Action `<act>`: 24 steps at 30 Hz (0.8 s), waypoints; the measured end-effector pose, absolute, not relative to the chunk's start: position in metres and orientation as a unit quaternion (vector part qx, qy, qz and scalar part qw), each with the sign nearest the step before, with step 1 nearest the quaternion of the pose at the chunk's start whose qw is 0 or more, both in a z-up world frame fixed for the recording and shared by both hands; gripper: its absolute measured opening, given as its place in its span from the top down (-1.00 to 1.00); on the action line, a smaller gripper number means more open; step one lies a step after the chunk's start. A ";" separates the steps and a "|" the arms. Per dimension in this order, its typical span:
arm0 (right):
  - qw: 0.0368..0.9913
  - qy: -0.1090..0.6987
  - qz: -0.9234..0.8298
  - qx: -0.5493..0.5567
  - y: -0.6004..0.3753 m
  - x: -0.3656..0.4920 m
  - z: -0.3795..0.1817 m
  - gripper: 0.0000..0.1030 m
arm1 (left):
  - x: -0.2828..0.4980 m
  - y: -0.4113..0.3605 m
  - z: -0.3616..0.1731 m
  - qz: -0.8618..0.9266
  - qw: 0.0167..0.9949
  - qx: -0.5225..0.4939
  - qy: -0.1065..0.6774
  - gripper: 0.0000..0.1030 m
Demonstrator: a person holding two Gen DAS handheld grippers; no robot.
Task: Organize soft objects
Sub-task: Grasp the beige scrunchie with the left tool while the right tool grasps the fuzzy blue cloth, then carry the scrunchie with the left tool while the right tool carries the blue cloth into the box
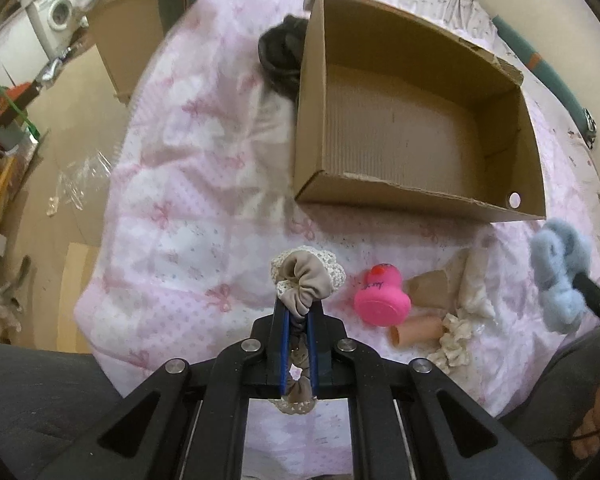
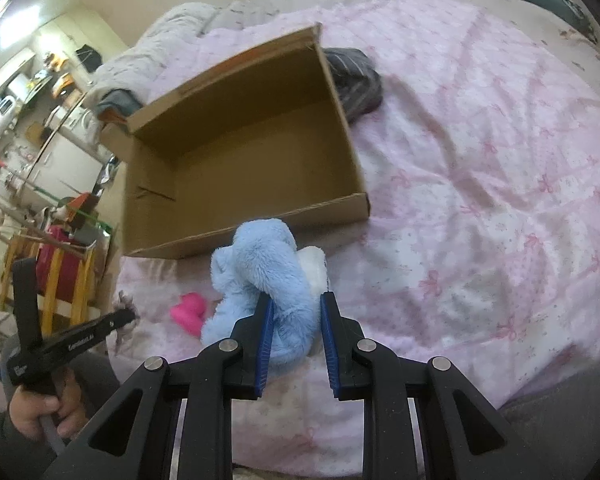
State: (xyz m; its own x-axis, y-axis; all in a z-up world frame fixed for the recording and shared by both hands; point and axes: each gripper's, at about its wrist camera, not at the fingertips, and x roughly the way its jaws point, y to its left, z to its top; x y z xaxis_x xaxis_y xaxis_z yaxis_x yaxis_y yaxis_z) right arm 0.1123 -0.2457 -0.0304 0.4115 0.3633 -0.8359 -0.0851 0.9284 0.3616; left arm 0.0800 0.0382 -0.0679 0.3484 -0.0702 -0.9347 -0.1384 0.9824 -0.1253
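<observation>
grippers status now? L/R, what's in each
Left gripper: jaws closed on the beige lace-trimmed scrunchie.
Right gripper: jaws closed on the blue plush toy.

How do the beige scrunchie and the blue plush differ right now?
The beige scrunchie is thin gathered fabric with lace trim; the blue plush is thick and furry. The left gripper pinches the scrunchie nearly shut; the right gripper stands wider around the bulkier plush. Both are held near the empty cardboard box.
</observation>
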 end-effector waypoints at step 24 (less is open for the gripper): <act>0.890 0.374 0.183 0.184 -0.259 0.118 0.027 0.52 | 0.102 0.032 0.033 0.042 0.901 -0.072 0.425 0.86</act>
State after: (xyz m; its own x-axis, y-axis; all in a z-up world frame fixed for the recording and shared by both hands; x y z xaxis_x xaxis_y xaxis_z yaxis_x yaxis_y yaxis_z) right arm 0.1184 -0.2585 0.0267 0.6523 0.4643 -0.5991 -0.1883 0.8649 0.4653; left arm 0.1022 0.0324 0.0335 0.6348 0.0149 -0.7725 -0.1378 0.9860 -0.0942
